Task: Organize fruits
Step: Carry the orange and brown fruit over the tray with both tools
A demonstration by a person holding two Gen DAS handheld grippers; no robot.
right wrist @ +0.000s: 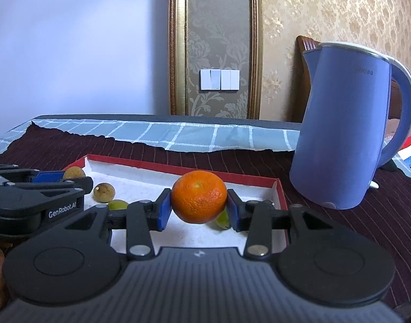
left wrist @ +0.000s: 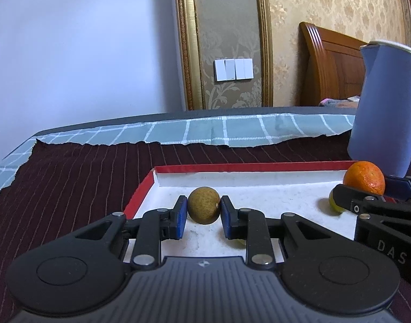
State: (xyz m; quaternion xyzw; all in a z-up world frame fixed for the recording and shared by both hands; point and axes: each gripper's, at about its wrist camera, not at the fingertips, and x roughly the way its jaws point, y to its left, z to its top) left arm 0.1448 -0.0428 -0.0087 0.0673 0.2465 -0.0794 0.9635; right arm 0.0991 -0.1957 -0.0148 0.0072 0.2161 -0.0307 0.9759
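Observation:
A red-rimmed white tray [left wrist: 232, 167] lies on the dark striped cloth. My left gripper [left wrist: 204, 212] is shut on a brown longan [left wrist: 204, 205] over the tray's left part. My right gripper [right wrist: 199, 206] is shut on an orange tangerine [right wrist: 199, 196] over the tray [right wrist: 178, 167]; the tangerine also shows in the left wrist view [left wrist: 364, 177]. In the right wrist view another longan [right wrist: 104, 192] and two green fruits [right wrist: 118, 204] [right wrist: 223, 220] lie in the tray. The held longan [right wrist: 74, 172] shows behind the left gripper. A green fruit [left wrist: 334, 204] lies under the right gripper's finger.
A blue kettle [right wrist: 345, 134] stands on the cloth right of the tray, close to its right rim. A checked teal cloth [right wrist: 178, 134] covers the table's far edge. A wooden headboard [left wrist: 329, 64] and papered wall are behind.

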